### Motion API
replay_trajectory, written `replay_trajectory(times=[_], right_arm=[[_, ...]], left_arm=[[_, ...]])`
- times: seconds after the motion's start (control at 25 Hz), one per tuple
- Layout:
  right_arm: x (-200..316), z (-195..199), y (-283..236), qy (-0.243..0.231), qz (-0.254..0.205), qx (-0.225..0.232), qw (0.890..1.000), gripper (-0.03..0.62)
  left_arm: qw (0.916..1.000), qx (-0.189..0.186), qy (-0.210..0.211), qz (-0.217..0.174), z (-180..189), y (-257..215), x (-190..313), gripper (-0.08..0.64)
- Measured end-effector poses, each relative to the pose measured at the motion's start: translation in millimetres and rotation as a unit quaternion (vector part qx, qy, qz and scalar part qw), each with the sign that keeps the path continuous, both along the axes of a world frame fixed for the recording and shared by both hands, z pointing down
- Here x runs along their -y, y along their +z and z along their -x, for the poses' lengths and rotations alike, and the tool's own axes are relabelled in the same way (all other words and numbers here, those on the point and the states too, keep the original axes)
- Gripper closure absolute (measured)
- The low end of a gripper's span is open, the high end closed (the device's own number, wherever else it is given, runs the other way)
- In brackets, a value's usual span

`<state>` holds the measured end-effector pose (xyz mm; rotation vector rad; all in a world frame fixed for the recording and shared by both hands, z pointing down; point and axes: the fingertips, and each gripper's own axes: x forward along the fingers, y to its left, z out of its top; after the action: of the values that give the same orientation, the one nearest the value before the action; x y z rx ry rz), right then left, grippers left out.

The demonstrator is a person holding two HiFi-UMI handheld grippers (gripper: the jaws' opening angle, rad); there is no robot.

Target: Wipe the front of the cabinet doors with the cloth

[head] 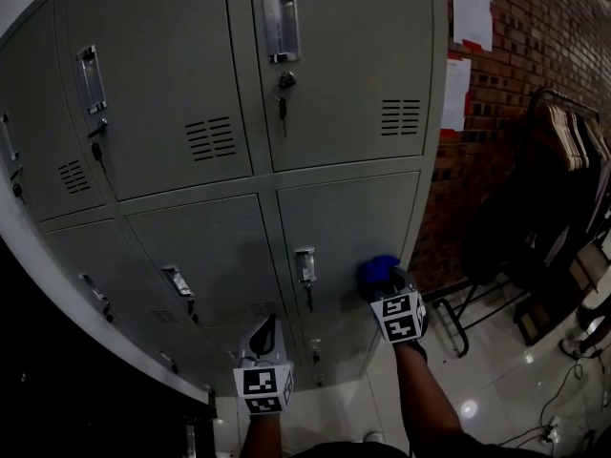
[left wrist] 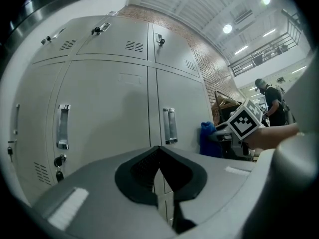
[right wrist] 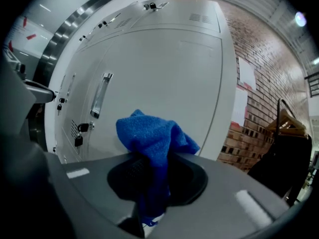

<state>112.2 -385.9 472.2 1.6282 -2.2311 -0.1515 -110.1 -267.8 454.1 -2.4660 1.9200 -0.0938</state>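
Facing us is a grey metal locker cabinet (head: 172, 27), the biggest thing in sight. In the head view we count three columns of doors (head: 348, 227), every one shut, so none shows what it holds. To the cabinet's right runs a brick wall (head: 544, 27) with two paper sheets (head: 471, 8) fixed one above the other. Beyond the wall's foot stands one clothes rail (head: 568, 132) hung with hangers, over a glossy tiled floor (head: 487, 389).

We make out six upright handles (head: 280, 22) clearly on the upper two rows; those lower down are too dim to count. Three slatted vents (head: 210, 138) show on the top-row doors. One key (head: 283, 103) hangs from the lock under the top right handle.

We hold two grippers. Our right gripper (head: 389, 289) is up at the right-hand door of the second row, close to the cabinet's right edge. Its jaws are clamped on one blue cloth (head: 377, 270). The right gripper view shows the cloth bunched above the jaw tips, with a tail running down between them. The cloth sits level with that door's handle and to its right, just at the door's face; we cannot tell whether it presses on the metal.

Our left gripper (head: 264, 332) hangs lower and to the left, near the seam between the middle and right columns. In the left gripper view its jaws meet tip to tip with nothing between them. Far off in that same view, one person (left wrist: 271, 101) stands.
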Motion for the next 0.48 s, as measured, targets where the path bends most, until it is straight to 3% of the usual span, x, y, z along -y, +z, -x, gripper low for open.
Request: replay_trajectory(times=[0.48], right_arm=[[-10,-46,28,0.054,0.025,0.017,0.998,0.529]], left_arm=[[0.9999,0.006,-0.003,0.009,-3,6,-1,0.548]])
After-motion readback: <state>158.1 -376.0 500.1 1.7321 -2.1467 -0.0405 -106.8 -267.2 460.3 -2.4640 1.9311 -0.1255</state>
